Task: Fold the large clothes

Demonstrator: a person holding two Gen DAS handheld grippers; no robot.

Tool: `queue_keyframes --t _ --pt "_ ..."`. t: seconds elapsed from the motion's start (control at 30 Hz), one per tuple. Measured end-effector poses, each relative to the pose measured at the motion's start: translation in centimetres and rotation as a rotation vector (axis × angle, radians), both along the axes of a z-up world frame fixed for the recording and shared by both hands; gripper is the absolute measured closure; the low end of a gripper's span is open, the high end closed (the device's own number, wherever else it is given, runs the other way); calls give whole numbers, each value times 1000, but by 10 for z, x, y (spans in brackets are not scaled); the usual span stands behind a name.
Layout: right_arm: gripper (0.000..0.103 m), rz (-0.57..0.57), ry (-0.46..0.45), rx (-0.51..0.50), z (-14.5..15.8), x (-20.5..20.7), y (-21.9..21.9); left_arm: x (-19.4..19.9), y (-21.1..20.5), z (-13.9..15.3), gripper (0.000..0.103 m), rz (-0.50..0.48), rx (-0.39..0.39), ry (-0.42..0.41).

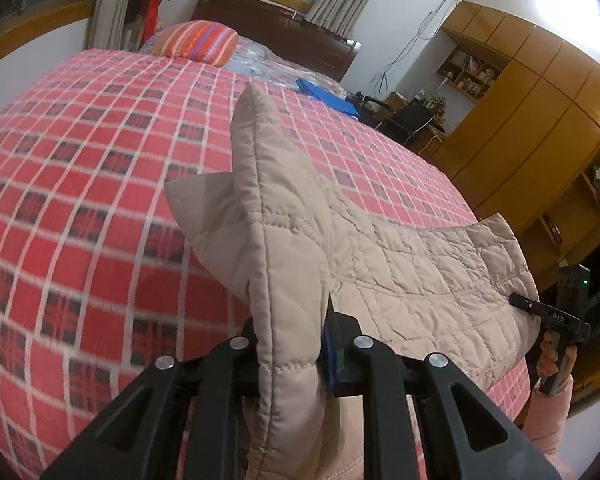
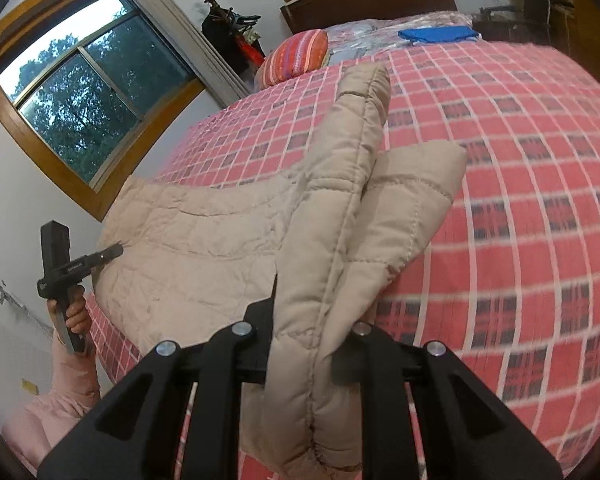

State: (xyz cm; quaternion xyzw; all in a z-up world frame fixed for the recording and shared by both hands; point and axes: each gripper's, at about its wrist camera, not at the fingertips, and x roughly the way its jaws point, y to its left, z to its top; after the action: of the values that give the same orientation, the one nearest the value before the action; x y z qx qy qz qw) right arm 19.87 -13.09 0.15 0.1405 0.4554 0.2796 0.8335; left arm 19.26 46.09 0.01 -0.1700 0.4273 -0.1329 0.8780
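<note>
A beige quilted jacket [image 1: 400, 264] is stretched over the red checked bedspread [image 1: 80, 200], held up at two edges. My left gripper [image 1: 292, 344] is shut on one bunched edge of the jacket, with a sleeve rising ahead of it. In the right wrist view my right gripper [image 2: 304, 332] is shut on the opposite edge of the jacket [image 2: 188, 240], where two padded folds stick up between the jaws. Each wrist view shows the other gripper at the far side, the right gripper [image 1: 518, 300] and the left gripper [image 2: 114, 254], each held by a hand in a pink sleeve.
A striped pillow [image 1: 198, 42] and a blue cloth [image 1: 326, 94] lie at the head of the bed near the dark headboard [image 1: 284, 28]. Wooden cabinets [image 1: 540, 92] and a desk chair [image 1: 404, 116] stand beside the bed. A window [image 2: 80, 92] is on the other wall.
</note>
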Motion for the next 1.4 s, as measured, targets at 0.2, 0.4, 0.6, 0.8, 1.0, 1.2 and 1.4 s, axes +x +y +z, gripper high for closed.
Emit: queue_keyframes --t 0.2,0.4,0.6,0.8,1.0,1.2,1.4 --pt "87 -29 77 34 -37 -1 -8 -8 2 -32 80 14 39 30" --pt "84 -58 126 85 -65 5 -16 -7 6 -56 72 18 59 51" --pt "81 -70 154 89 -80 10 -16 -11 7 -72 63 19 73 69" --pt "65 -91 161 58 -87 7 -13 -15 4 -74 52 33 108 79" --pt "47 -174 134 1 -66 -5 -21 -27 28 -46 37 126 102 79" --pt "45 -228 -29 -120 -10 -25 -20 -48 18 11 36 189 221 -38" --pt "44 -122 -91 -141 26 -33 18 -48 -42 33 30 147 367 -59"
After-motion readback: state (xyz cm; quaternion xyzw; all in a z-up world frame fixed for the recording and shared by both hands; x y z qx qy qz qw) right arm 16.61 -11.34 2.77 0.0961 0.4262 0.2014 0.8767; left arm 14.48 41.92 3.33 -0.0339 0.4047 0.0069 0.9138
